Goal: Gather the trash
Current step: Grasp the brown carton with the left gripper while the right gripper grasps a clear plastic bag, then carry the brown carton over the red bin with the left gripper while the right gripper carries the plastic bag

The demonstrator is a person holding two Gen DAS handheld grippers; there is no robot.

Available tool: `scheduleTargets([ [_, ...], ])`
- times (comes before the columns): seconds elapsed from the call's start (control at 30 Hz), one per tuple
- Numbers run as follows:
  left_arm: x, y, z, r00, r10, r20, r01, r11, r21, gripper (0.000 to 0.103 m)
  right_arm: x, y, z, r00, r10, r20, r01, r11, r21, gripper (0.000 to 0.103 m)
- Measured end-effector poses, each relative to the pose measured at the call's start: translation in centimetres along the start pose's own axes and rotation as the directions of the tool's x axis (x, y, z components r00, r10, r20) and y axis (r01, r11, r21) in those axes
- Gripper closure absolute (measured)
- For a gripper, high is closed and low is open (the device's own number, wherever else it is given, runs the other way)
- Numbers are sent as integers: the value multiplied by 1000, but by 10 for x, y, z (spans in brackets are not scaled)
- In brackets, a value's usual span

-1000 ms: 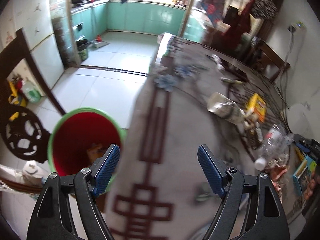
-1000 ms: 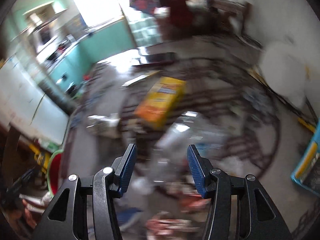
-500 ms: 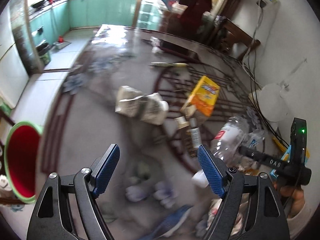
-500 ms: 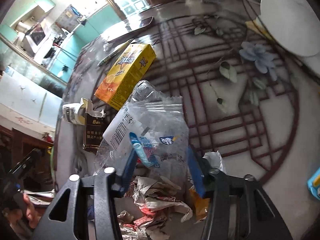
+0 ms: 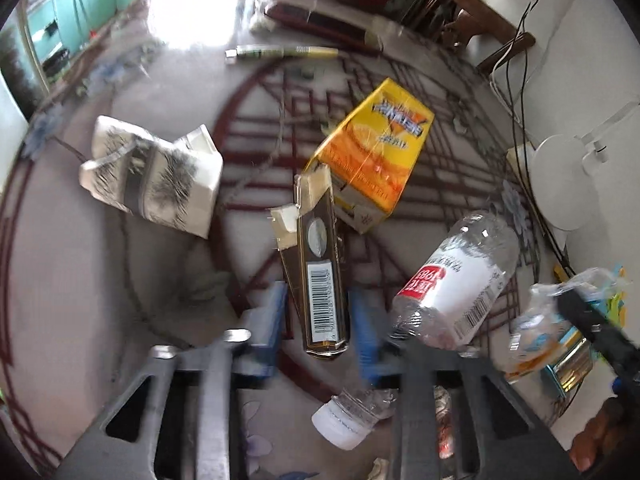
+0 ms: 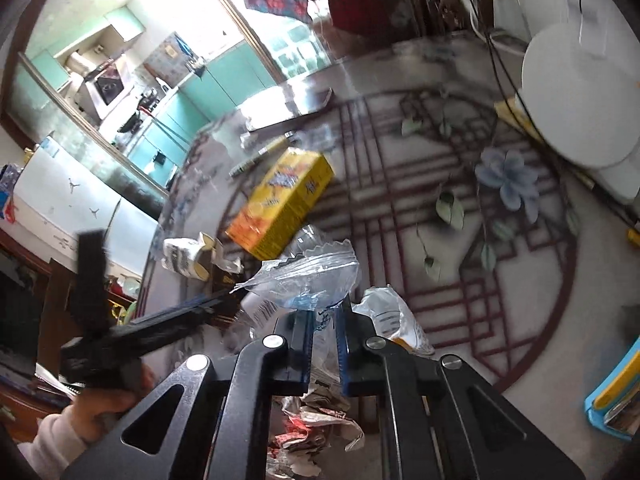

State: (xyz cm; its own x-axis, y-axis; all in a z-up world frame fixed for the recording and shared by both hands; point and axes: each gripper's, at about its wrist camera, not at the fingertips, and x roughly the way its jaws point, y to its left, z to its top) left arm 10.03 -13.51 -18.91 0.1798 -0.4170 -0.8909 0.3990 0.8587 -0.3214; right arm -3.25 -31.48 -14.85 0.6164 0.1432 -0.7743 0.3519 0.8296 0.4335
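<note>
Two grippers, both just closed. Left wrist view: left gripper (image 5: 318,330) nearly shut, blue pads either side of the near end of a slim dark box (image 5: 318,276), contact looks made but blur hides it. Yellow carton (image 5: 372,152) touching beyond, white carton (image 5: 154,174) far left, plastic bottle (image 5: 456,284) right, all on the table (image 5: 80,280). Right wrist view: right gripper (image 6: 323,334) clamped on a clear plastic bag (image 6: 316,276), crumpled wrappers (image 6: 316,420) near below
</note>
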Motion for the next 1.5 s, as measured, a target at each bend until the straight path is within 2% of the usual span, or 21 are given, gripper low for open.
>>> scheduleTargets([
  [0.13,-9,0,-2,1000,-5,21,5,1000,19,85,-11,2,0,1000,11,22,-11,1000,8,95],
  [0.33,-41,5,-7,995,-8,97,3,999,50,87,-18,10,-2,999,21,42,-22,1000,20,95],
  [0.6,-82,31,-21,986,6,165,-14,999,48,87,-27,41,-6,997,37,68,-36,999,-17,95],
  [1.1,-119,95,-45,978,45,202,-41,999,-27,87,-24,106,-25,996,66,61,-61,995,-82,95],
  [1.5,-140,151,-52,973,81,216,-67,995,-74,87,-15,157,-34,995,86,60,-78,989,-124,95],
])
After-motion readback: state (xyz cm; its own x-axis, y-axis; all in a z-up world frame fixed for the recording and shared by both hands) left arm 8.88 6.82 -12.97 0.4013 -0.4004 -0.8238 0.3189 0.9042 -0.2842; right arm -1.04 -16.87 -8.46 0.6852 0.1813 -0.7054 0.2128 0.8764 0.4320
